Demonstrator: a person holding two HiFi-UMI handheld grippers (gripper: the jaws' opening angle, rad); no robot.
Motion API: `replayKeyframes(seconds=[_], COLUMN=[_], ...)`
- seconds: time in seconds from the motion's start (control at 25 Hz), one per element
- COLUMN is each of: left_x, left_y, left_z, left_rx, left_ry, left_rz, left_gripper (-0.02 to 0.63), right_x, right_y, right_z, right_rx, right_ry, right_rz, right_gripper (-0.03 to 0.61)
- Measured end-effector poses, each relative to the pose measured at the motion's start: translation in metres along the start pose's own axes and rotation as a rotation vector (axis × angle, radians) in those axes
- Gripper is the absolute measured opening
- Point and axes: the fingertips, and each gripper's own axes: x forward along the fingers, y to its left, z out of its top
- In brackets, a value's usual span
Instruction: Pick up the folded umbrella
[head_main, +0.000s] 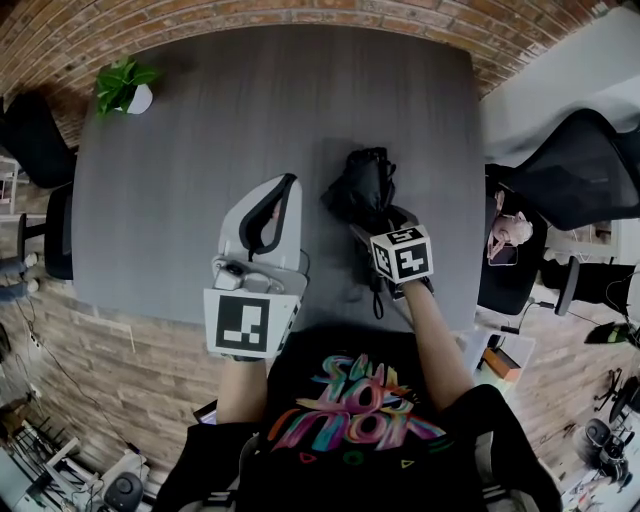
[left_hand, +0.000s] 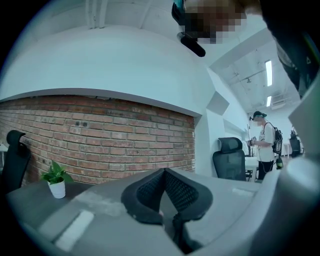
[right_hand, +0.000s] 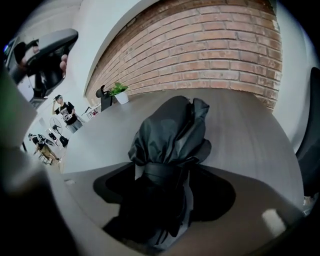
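The folded black umbrella (head_main: 360, 185) lies on the dark grey table (head_main: 180, 200), right of its middle, with its wrist strap trailing toward the near edge. My right gripper (head_main: 380, 222) points steeply down over the umbrella's near end. In the right gripper view the umbrella (right_hand: 172, 130) lies between the jaws of the right gripper (right_hand: 165, 192), which stand wide on either side with dark gaps, so it is open. My left gripper (head_main: 285, 190) hovers level to the left of the umbrella. Its black-lined fingertips (left_hand: 164, 172) meet with nothing between them.
A small potted plant (head_main: 125, 90) stands at the table's far left corner. Black office chairs stand at the right (head_main: 585, 175) and left (head_main: 35, 140) of the table. A person (head_main: 505, 235) sits beyond the right edge. A brick wall (left_hand: 100, 135) lies past the far edge.
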Motion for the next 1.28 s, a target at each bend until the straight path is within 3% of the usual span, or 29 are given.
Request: replayKeyframes(seconds=[0.36,0.6,1.04,1.28], left_x=[-0.006,-0.009,-0.017,-0.019], left_y=[0.003,0.005,0.007,0.006], left_z=[0.001,0.006,0.011,0.014], left_rx=[0.003,0.009,0.02,0.026], left_ry=[-0.007,-0.018,-0.037,-0.038], left_rz=[0.024,0.039,0.044,0.044], left_gripper=[0.002,0.002,0.002,0.002], right_x=[0.018,0.019,0.017,0.014], right_y=[-0.001,-0.002,-0.003,-0.003], right_z=[-0.005,-0.005,-0.007,-0.006], right_rx=[-0.047,-0.067,-0.032,-0.006], right_ry=[0.068,0.058,0.059,0.055], right_rz=[-0.022,-0.045,-0.026,-0.024], right_gripper=[0.353,0.354,0.259,0.241])
